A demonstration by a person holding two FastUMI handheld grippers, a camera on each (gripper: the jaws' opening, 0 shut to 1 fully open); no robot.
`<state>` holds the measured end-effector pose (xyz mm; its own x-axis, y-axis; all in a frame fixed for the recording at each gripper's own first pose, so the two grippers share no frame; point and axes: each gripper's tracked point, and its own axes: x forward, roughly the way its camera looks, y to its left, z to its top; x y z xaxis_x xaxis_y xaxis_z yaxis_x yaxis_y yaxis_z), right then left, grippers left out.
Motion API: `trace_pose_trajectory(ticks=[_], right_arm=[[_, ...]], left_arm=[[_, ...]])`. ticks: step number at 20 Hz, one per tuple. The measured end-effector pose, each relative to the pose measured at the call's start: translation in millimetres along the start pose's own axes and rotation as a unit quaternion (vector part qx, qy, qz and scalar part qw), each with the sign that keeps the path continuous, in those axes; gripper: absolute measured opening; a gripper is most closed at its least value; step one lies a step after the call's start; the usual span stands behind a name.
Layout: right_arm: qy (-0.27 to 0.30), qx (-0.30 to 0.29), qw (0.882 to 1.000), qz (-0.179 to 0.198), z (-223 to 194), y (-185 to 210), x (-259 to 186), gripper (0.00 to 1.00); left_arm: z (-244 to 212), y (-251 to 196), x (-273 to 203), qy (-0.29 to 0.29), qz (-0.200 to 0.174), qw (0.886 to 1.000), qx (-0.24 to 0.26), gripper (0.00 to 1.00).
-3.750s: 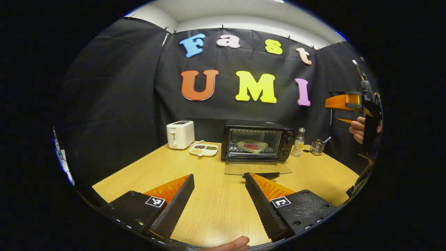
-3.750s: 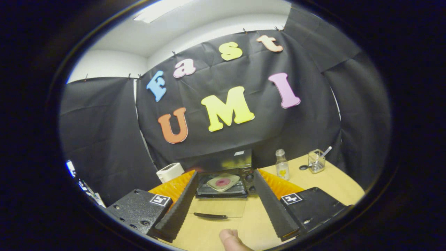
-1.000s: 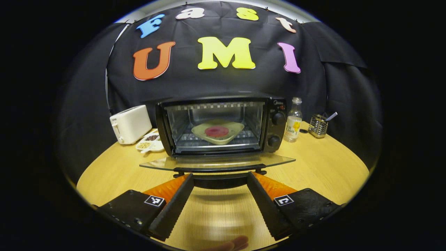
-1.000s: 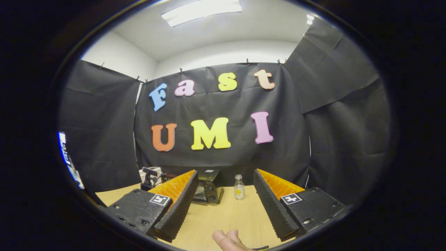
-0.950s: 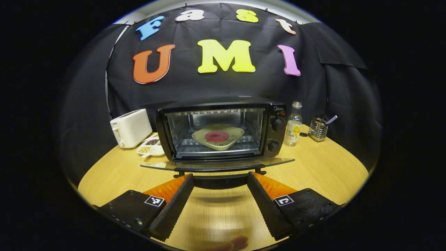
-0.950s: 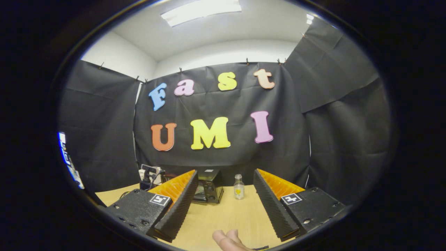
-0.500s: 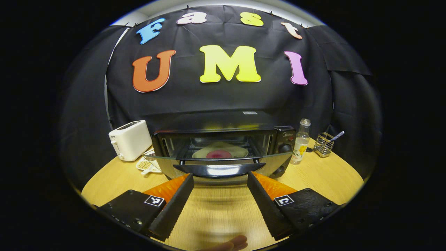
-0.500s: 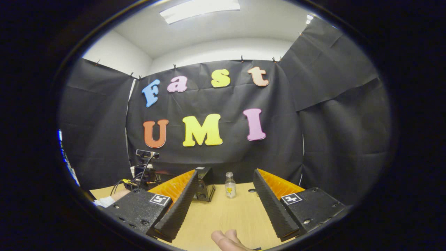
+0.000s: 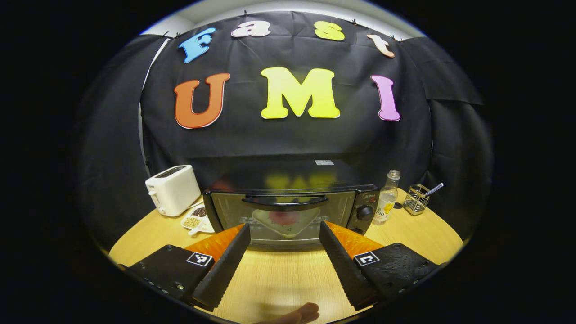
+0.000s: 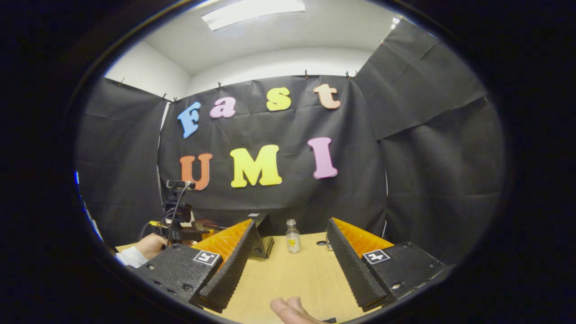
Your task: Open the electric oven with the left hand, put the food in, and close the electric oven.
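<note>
Door's up against the oven (image 9: pixel 288 209) at frame centre, on the worktop (image 9: pixel 418 227) — I read this as the closing step, all but done. My left gripper (image 9: pixel 284 235) sits just in front of the door at lower centre, fingers spread wide, gripping nothing. The handle (image 9: pixel 286 201) runs left to right across the top of the door, and the oven's long axis lies the same way, its front facing me. Through the glass the plate (image 9: pixel 286 221) with the food (image 9: pixel 282 217) sits inside. Next, I'd say, a light press to seat the door, then back straight off. My right gripper (image 10: pixel 288 252) hangs apart at lower centre of its view, released too, holding nothing.
</note>
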<state>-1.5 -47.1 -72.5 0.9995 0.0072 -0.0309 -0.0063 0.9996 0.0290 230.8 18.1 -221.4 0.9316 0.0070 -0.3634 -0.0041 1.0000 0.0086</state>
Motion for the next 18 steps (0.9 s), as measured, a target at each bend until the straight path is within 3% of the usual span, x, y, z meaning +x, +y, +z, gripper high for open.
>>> trace_pose_trajectory(ticks=[7, 9, 10, 11, 13, 18], right_arm=[[0.003, -0.007, 1.000, -0.010, 5, 5, -7, 0.95], [-0.002, -0.011, 1.000, -0.010, 8, 10, -9, 1.00], [-0.002, -0.011, 1.000, -0.007, 9, 14, -8, 0.96], [0.001, -0.012, 1.000, -0.004, 6, 18, -8, 1.00], [0.012, -0.017, 1.000, 0.002, 1, 25, -7, 0.96], [0.002, -0.014, 1.000, 0.016, 4, 41, -13, 0.96]], left_arm=[[49, -2, -113, -0.067, 0.007, 0.998, 0.003, 0.98], [54, -8, -149, -0.080, 0.000, 0.997, -0.005, 0.98], [60, -5, -169, -0.088, -0.001, 0.996, -0.007, 0.98], [62, -4, -185, -0.098, 0.000, 0.995, -0.010, 0.98], [65, 0, -211, -0.115, 0.006, 0.993, -0.016, 0.97], [65, 9, -257, -0.145, 0.012, 0.989, -0.014, 0.98]])
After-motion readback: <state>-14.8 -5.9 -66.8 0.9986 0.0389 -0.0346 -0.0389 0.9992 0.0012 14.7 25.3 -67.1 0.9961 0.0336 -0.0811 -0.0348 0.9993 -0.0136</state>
